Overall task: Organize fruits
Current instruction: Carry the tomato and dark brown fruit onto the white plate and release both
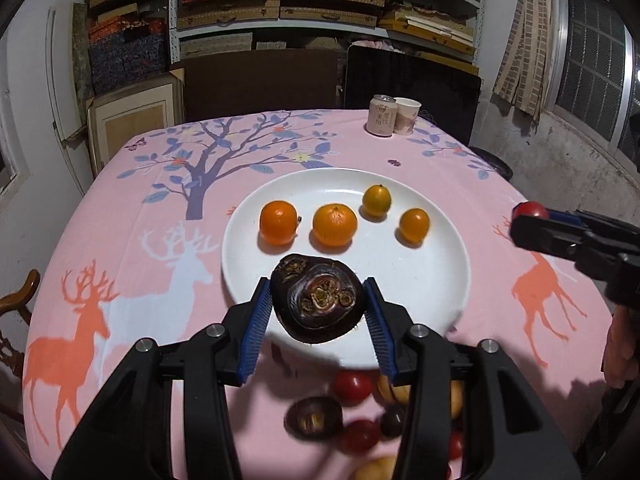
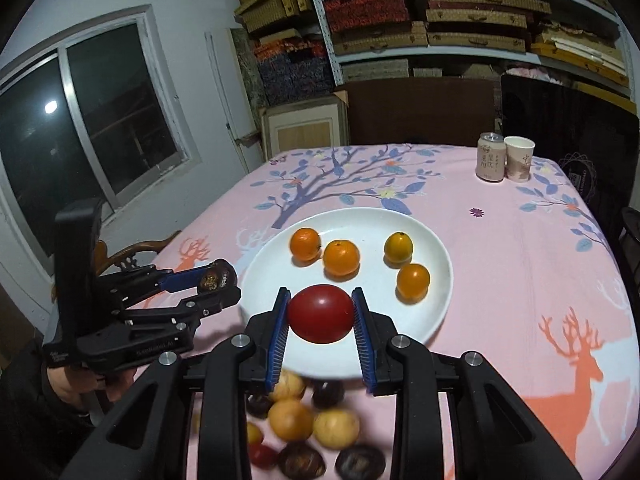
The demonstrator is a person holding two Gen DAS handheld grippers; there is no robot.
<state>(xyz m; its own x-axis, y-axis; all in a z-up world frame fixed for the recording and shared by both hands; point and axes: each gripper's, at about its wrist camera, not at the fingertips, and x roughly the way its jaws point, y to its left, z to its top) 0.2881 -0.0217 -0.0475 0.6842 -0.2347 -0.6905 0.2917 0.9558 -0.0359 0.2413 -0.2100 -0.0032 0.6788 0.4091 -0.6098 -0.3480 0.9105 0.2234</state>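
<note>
A white plate (image 1: 436,288) (image 2: 436,316) on the pink tablecloth holds several orange fruits (image 1: 334,225) (image 2: 341,258). My left gripper (image 1: 318,298) is shut on a dark brown water chestnut (image 1: 318,298) and holds it above the plate's near rim; it also shows at the left of the right wrist view (image 2: 216,278). My right gripper (image 2: 321,314) is shut on a red tomato (image 2: 321,313) above the plate's near rim; it shows at the right edge of the left wrist view (image 1: 530,216). A loose pile of red, yellow and dark fruits (image 1: 356,412) (image 2: 304,420) lies on the cloth beneath the grippers.
A drink can (image 1: 382,115) (image 2: 490,157) and a paper cup (image 1: 407,115) (image 2: 519,159) stand at the table's far right. A wooden chair (image 1: 16,308) (image 2: 132,254) stands at the left edge. Shelves of boxes (image 1: 320,0) fill the back wall.
</note>
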